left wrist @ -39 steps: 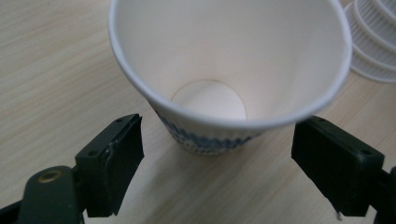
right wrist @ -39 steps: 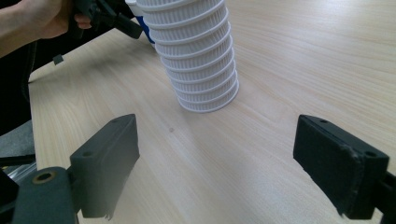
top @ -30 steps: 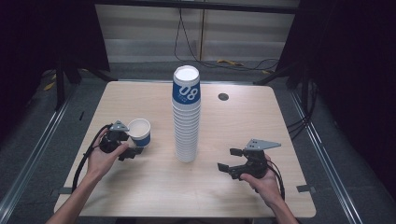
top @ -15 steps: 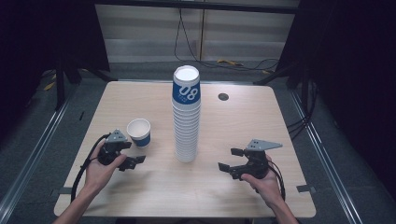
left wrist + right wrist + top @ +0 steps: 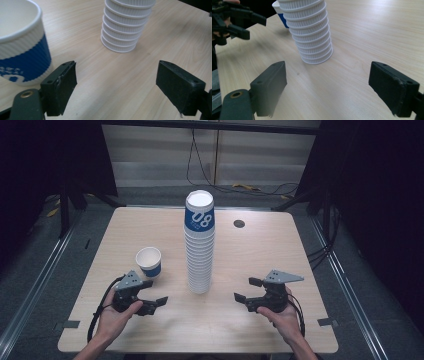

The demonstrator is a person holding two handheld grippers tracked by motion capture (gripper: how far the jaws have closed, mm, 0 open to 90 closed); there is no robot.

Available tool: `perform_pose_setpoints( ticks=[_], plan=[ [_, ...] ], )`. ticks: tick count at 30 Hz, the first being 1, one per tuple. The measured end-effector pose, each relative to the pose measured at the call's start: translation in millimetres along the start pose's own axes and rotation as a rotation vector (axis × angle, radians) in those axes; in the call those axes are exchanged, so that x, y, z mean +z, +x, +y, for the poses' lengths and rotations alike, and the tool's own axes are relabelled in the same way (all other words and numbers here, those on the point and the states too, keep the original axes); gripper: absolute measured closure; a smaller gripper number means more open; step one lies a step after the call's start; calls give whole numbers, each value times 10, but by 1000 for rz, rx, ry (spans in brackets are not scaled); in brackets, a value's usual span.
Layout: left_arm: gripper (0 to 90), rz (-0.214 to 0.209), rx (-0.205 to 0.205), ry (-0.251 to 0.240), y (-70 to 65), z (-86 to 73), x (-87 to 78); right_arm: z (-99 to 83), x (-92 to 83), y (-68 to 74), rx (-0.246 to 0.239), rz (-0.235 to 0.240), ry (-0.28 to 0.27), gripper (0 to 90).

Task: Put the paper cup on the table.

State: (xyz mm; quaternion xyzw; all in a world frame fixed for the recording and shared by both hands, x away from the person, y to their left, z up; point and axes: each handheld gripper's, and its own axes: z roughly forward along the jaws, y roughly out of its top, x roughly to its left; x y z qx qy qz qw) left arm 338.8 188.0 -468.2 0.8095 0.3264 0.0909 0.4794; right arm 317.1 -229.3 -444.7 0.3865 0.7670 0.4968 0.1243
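Observation:
A tall stack of white ribbed paper cups point(image 5: 200, 250), its top cup blue and marked 08, stands at the table's middle. A single blue-and-white cup point(image 5: 149, 262) stands upright to its left. My left gripper point(image 5: 159, 290) is open, low over the table just in front of that cup and apart from it. In the left gripper view the cup point(image 5: 22, 50) sits outside the left jaw and the stack's base point(image 5: 125, 27) lies ahead. My right gripper point(image 5: 243, 289) is open to the right of the stack, with the stack point(image 5: 312, 35) ahead of its jaws.
The wooden table point(image 5: 280, 250) has a small dark round cap point(image 5: 239, 224) at the back right. Metal rails and cables run along the floor around it. In the right gripper view the left gripper point(image 5: 257, 27) shows beyond the stack.
My left gripper has let go of the single cup and drawn back toward the person, leaving the cup standing on the table. The right gripper has stayed put.

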Motion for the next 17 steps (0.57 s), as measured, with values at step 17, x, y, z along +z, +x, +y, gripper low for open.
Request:
perform_pose_setpoints(
  ticks=[17],
  plan=[
    [166, -68, -56, -119, -158, -173, 145, -97, 74, 117, -8, -30, 9, 149]
  ],
)
